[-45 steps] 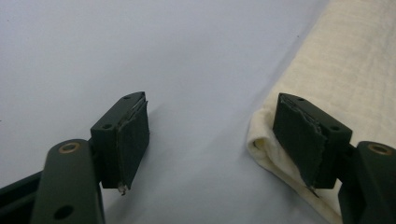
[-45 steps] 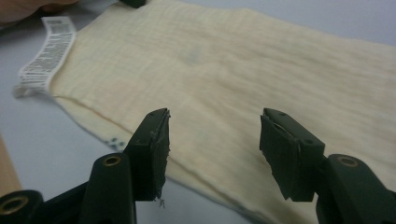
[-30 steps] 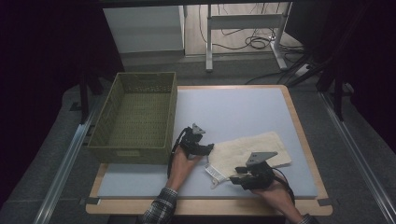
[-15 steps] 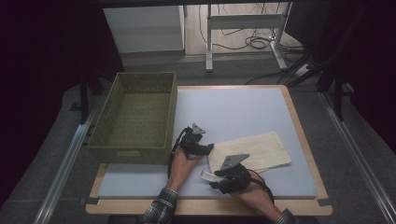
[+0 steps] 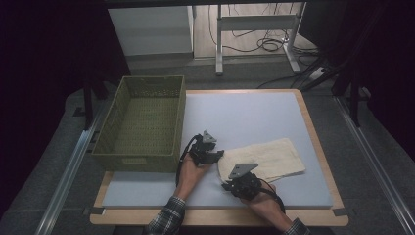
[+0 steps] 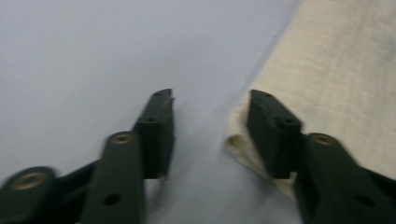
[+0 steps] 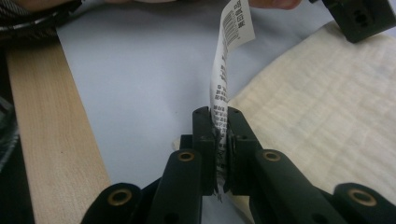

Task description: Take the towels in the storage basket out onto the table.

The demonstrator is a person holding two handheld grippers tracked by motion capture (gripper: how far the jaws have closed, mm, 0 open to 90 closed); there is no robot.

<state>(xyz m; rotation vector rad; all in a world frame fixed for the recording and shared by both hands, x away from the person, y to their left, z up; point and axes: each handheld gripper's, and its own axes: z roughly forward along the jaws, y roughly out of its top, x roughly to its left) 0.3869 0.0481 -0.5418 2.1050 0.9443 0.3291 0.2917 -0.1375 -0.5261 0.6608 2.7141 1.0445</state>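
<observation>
A cream cloth [image 5: 274, 157] lies flat on the pale blue mat [image 5: 244, 115], right of centre. My left gripper [image 5: 217, 155] is at the cloth's left corner. In the left gripper view its jaws [image 6: 210, 100] have just been closing and still stand apart. Bare mat shows between them, and the right jaw rests on the cloth's [image 6: 336, 70] edge. My right gripper [image 5: 226, 184] is at the cloth's near-left edge. It [image 7: 217, 114] is shut on a white printed label [image 7: 236, 23] that curls up from the cloth [image 7: 322, 112].
An empty green woven basket [image 5: 142, 122] stands at the table's left, close beside my left hand. The mat's wooden rim [image 7: 46, 130] runs along the near edge. My left gripper's jaw [image 7: 362, 16] pokes into the right gripper view.
My right hand has slid left along the cloth's near edge to its left corner. The left hand has stayed put.
</observation>
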